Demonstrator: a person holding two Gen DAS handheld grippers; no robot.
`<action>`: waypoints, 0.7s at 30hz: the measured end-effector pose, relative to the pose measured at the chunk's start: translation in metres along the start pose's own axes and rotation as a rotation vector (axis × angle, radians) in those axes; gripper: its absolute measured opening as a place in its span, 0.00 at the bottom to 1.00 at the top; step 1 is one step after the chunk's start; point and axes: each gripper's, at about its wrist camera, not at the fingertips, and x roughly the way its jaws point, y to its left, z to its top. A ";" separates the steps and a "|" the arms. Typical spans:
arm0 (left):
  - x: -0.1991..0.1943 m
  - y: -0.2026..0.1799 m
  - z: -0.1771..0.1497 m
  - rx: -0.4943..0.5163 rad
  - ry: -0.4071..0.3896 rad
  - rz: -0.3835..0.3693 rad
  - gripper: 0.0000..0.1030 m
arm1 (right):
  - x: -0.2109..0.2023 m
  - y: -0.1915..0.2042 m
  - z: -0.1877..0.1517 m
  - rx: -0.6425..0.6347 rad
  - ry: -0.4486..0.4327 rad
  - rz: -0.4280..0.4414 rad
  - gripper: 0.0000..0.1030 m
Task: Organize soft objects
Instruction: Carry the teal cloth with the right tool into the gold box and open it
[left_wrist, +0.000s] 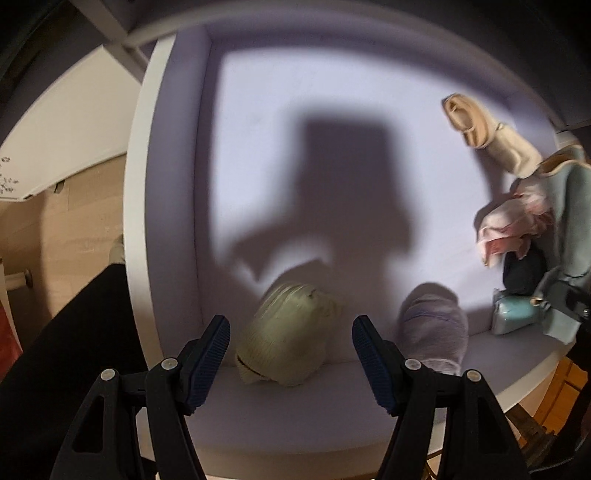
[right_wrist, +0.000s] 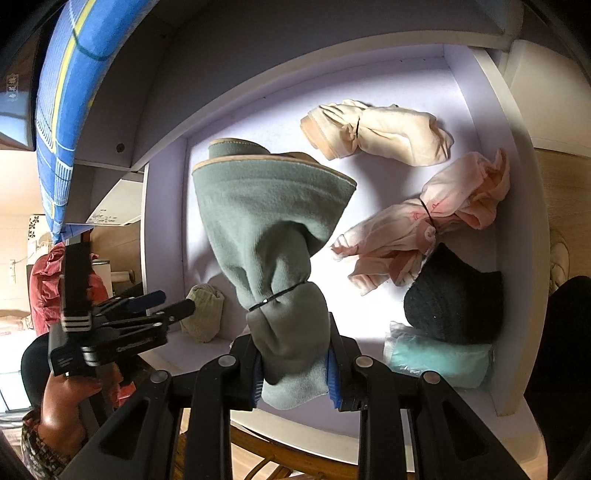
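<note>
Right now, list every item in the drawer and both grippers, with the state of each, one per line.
Left gripper: open, empty, above the olive bundle.
Right gripper: shut on the grey-green sock bundle, lifted.
Olive bundle: rolled, lying near the front wall.
Lilac bundle: rolled, lying.
Cream bundle: tied, lying.
Pink bundle: tied, lying.
Black bundle: balled, partly on the teal bundle.
Drawer: open.

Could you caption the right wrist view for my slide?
Right hand-held gripper clamps a tied grey-green sock bundle over the drawer.
</note>
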 end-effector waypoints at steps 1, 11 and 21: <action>0.002 0.001 -0.001 -0.002 0.007 -0.001 0.68 | -0.001 -0.001 -0.001 -0.003 0.000 0.001 0.26; 0.013 -0.004 -0.011 0.015 0.042 -0.016 0.68 | -0.045 0.024 -0.011 -0.061 -0.048 0.122 0.26; 0.017 -0.007 -0.018 0.034 0.063 -0.020 0.68 | -0.143 0.096 -0.012 -0.239 -0.138 0.221 0.26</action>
